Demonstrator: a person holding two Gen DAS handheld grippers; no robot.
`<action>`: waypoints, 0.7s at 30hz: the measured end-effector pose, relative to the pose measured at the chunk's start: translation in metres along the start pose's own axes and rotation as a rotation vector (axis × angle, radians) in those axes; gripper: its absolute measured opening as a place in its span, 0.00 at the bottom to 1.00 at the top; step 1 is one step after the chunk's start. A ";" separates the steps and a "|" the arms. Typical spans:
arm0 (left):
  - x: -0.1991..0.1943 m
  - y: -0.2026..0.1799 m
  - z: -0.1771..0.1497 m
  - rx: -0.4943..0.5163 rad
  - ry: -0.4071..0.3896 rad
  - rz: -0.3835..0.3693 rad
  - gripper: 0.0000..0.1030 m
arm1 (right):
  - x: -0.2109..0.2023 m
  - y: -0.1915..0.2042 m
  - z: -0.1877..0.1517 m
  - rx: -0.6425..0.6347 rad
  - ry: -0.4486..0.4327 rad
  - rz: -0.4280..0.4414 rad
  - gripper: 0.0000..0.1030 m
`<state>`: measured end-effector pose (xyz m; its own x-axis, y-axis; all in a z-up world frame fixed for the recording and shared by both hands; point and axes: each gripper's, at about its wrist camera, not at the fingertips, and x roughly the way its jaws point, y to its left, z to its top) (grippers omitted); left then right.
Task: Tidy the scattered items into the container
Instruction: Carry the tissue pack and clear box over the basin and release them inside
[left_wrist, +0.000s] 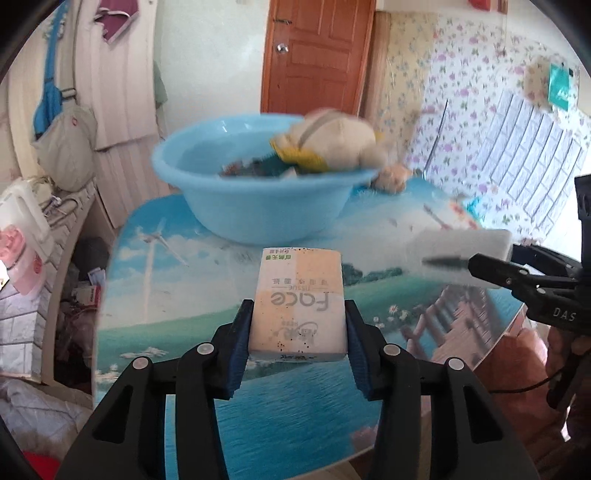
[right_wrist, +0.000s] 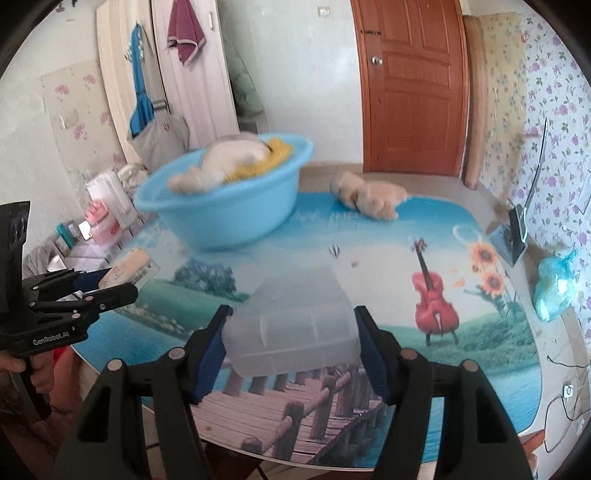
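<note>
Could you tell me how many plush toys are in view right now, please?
2: one plush toy lies in the blue basin; the other lies on the table beside it. The basin may hide more.

Picture-printed table (right_wrist: 480, 354): blue basin (right_wrist: 229, 218), plush toy (right_wrist: 369, 195), bag (right_wrist: 554, 288).

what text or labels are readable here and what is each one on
"Face" and "TISSUE": on the tissue pack, seen upside down.
"DAS": on the right gripper body.
"GenRobot.AI": on the left gripper body.
Chinese characters on the tissue pack: too small to read.
Green tag on the wall: blurred.
</note>
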<state>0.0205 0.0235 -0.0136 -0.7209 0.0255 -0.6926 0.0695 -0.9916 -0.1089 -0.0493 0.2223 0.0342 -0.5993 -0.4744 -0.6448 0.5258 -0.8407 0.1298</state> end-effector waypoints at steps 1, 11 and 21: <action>-0.008 0.002 0.002 -0.011 -0.018 0.001 0.44 | -0.003 0.002 0.003 -0.001 -0.011 0.008 0.62; -0.025 0.014 0.016 -0.053 -0.065 -0.001 0.44 | -0.014 0.012 0.017 -0.024 -0.059 0.029 0.62; -0.036 0.017 0.027 -0.044 -0.090 0.019 0.44 | -0.031 0.010 0.037 -0.022 -0.119 0.026 0.62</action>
<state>0.0292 0.0019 0.0283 -0.7780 -0.0064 -0.6282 0.1124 -0.9852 -0.1291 -0.0477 0.2187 0.0837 -0.6517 -0.5250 -0.5473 0.5544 -0.8222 0.1285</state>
